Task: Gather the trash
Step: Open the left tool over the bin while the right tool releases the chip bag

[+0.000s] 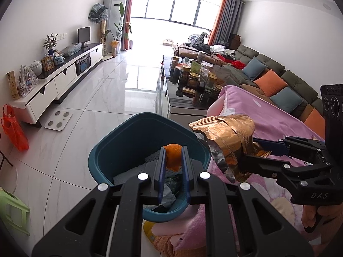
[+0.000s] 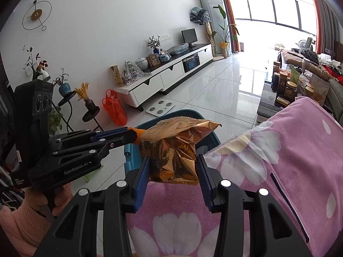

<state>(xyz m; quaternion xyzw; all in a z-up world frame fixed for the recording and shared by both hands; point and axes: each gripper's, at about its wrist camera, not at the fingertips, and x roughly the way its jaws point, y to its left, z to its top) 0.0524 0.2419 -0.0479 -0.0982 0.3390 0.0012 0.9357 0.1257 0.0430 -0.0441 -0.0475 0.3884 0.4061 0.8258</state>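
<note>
My left gripper is shut on a piece of orange peel and holds it over the teal trash bin, which has crumpled paper and wrappers inside. My right gripper is shut on a crumpled gold foil wrapper and holds it above the pink flowered cloth, just beside the bin's rim. In the left wrist view the right gripper comes in from the right with the gold wrapper. In the right wrist view the left gripper comes in from the left, and the wrapper hides most of the peel.
The bin stands on the white tiled floor against the cloth-covered table edge. A glass coffee table with several jars and a sofa lie beyond. A TV cabinet, a bathroom scale and an orange plastic bag are at left.
</note>
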